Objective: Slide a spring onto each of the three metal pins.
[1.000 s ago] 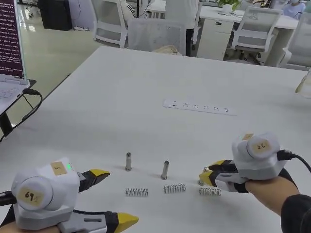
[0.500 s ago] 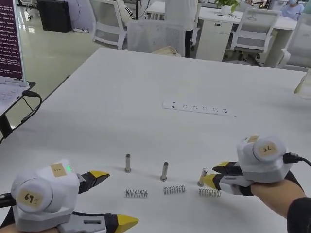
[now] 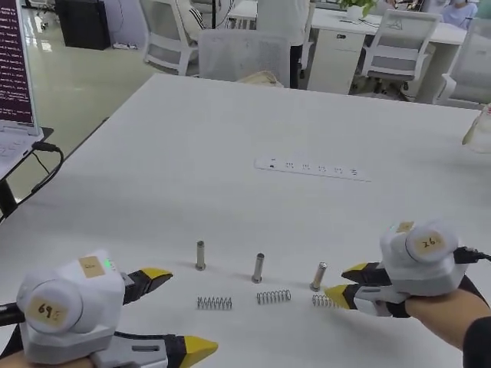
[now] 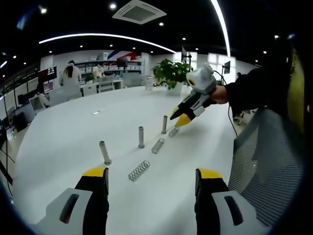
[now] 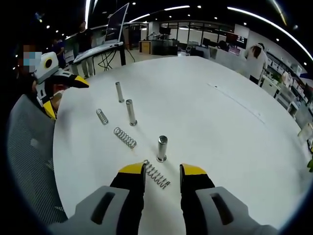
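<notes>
The right gripper view is showing the right gripper [image 5: 163, 171] half-open, gripping nothing, astride the rightmost spring [image 5: 157, 176] lying beside the pin [image 5: 162, 147], the spring end that the head view is hiding, while the left gripper [image 4: 152, 172] is hovering wide open and empty.

The right gripper [image 3: 344, 280] has drawn back toward 4 o'clock in the head view. A second ago its yellow tips crowded the rightmost pin [image 3: 318, 275] and hid its foot. Now the pin stands clear at 9 o'clock of the tips, with a gap between them. The lower tip has come to the 3 o'clock end of the rightmost spring [image 3: 324, 300], and in the right gripper view that spring lies between the parted jaws.
</notes>
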Motion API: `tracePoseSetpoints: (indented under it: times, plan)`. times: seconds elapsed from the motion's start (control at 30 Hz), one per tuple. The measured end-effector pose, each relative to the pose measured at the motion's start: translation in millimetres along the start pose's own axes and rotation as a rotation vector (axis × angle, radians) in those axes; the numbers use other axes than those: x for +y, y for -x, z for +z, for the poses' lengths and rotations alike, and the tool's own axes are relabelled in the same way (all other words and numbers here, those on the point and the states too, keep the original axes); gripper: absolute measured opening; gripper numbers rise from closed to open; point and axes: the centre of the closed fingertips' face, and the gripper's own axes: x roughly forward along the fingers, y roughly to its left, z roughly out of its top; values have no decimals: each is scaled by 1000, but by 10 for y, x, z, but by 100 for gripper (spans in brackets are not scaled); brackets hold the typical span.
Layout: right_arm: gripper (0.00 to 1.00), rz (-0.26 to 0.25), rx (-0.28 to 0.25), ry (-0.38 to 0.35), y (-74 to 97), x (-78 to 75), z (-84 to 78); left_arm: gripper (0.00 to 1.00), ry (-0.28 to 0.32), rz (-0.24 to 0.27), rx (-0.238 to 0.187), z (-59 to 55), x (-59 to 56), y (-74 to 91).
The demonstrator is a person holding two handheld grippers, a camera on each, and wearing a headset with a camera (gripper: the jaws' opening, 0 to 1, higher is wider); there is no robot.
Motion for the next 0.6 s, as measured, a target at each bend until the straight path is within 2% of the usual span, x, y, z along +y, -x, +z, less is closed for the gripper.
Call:
tracePoseSetpoints:
  times: [0.23,0.6]
  plan:
    - [26,1,-5,-4,5,11,-1,68,0,-9,21,-74,34,-77]
    - [28,-12,-24,-22,75,21,-5,65,-21,-34,44,-96,108,-220]
